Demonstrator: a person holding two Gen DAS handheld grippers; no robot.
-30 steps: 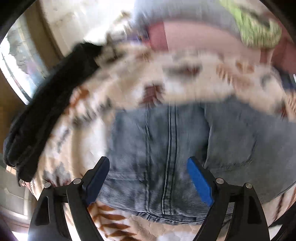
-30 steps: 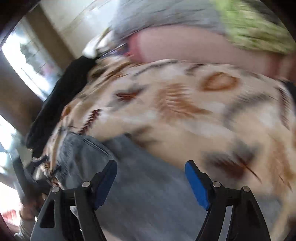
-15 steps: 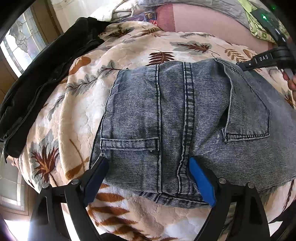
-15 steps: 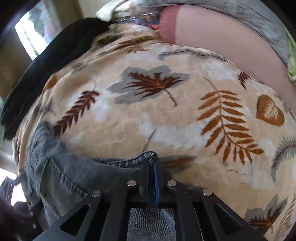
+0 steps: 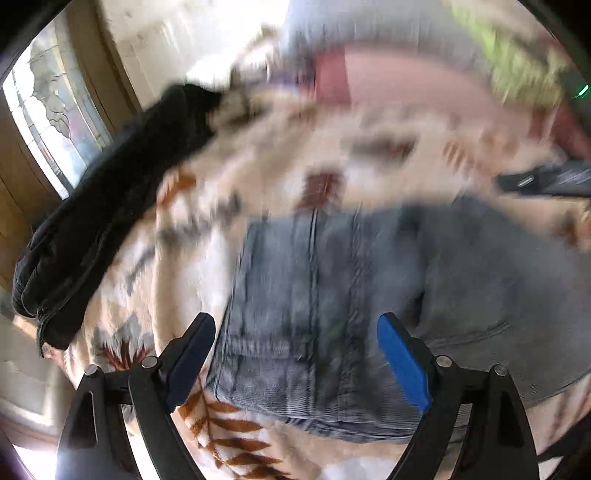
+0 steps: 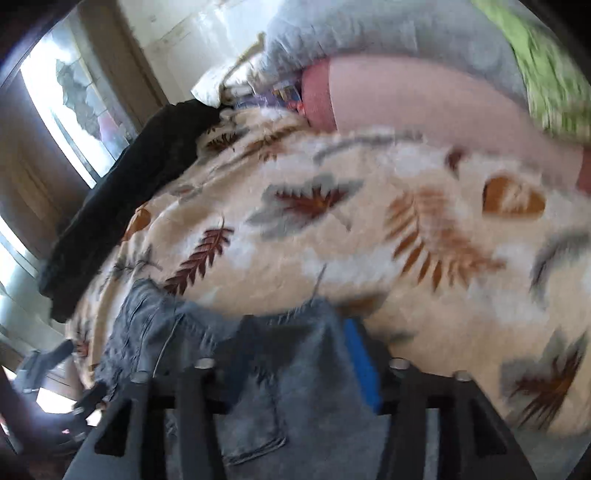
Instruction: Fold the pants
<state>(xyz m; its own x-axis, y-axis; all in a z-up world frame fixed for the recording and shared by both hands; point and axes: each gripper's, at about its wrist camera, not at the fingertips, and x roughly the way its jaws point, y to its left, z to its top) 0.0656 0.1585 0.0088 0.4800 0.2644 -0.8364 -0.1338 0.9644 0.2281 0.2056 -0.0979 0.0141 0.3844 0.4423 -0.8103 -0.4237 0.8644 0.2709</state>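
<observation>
Grey-blue denim pants (image 5: 332, 295) lie spread across the lower middle of the left wrist view, blurred by motion, with vertical seams running down the cloth. The left claw (image 5: 295, 358) stands wide open at the bottom of that frame, its blue-padded fingers (image 5: 402, 365) either side of the denim and gripping nothing.

In the right wrist view the pants (image 6: 258, 369) fill the lower left, and their frayed edge drapes over the right claw (image 6: 295, 354). One blue pad shows beside the cloth; the other finger is covered, so I cannot tell whether this claw is closed on the fabric.

The pants rest on a cream fleece blanket (image 6: 369, 236) printed with rust and grey leaves, covering a bed. A black garment (image 5: 110, 206) lies along the blanket's left edge. At the top of the frame sit a pink cushion (image 6: 424, 107), a grey one (image 6: 369, 33) and a lime-green cloth (image 6: 546, 74). A window (image 5: 48, 110) with leaded glass in a wooden frame fills the upper left.
</observation>
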